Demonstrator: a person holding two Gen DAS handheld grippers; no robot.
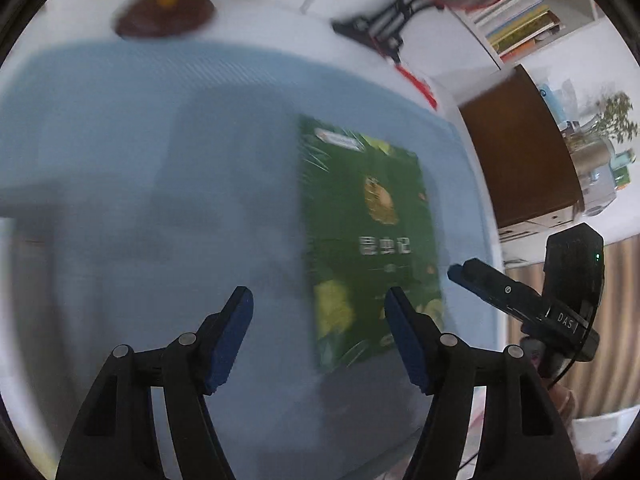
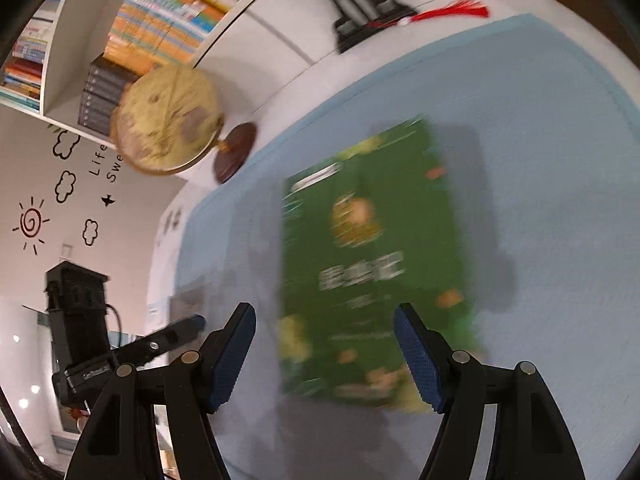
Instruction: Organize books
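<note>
Just book [image 2: 372,264] ahead of right claw [image 2: 324,344]

White bookshelf [image 2: 72,52], doodled wall [image 2: 60,208]

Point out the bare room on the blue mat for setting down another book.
The light blue mat lies bare to the left of the green paperback book, up to the globe's dark wooden base. A narrower bare strip runs between the book and the mat's right edge. The back edge is crowded by the black fan stand.
</note>
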